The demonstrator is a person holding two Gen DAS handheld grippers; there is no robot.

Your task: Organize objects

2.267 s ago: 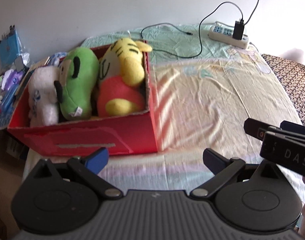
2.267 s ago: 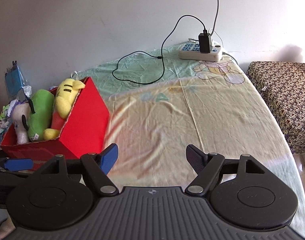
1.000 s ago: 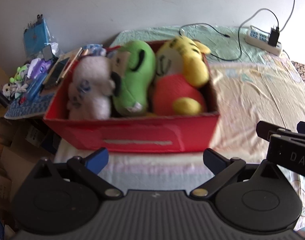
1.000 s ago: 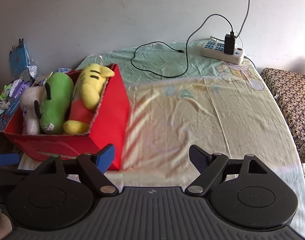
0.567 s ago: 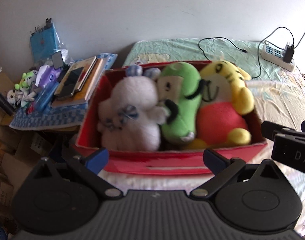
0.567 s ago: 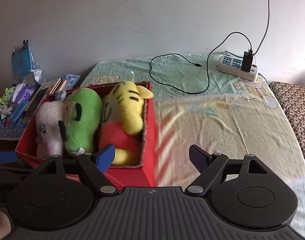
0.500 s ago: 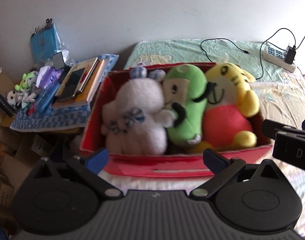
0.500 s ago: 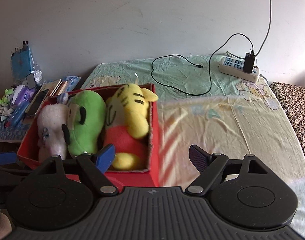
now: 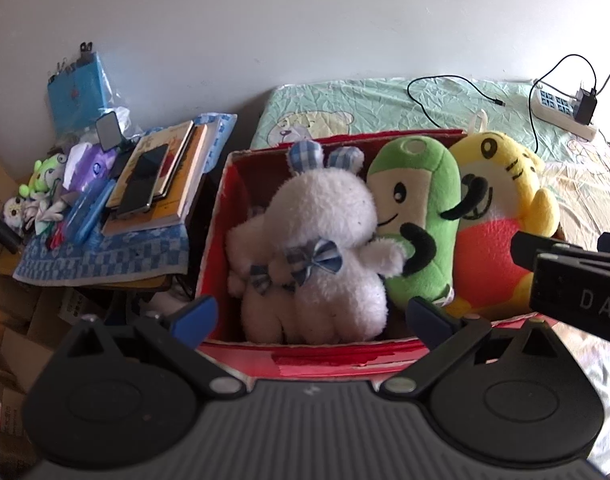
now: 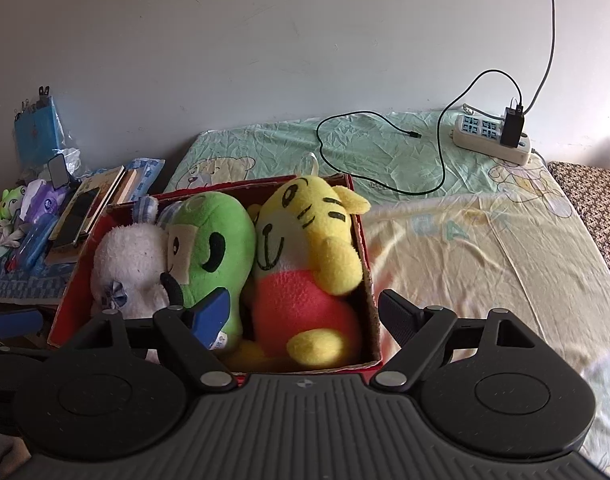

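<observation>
I am working in a home bedroom. A bed with a wrinkled cartoon-bear sheet stands against a plain white wall. A white power strip with a black charger lies on the sheet by the wall, its black cable looping across it. Beside the bed, a cluttered side table under a blue checked cloth holds books and small toys. A red box of plush toys sits on the bed.
</observation>
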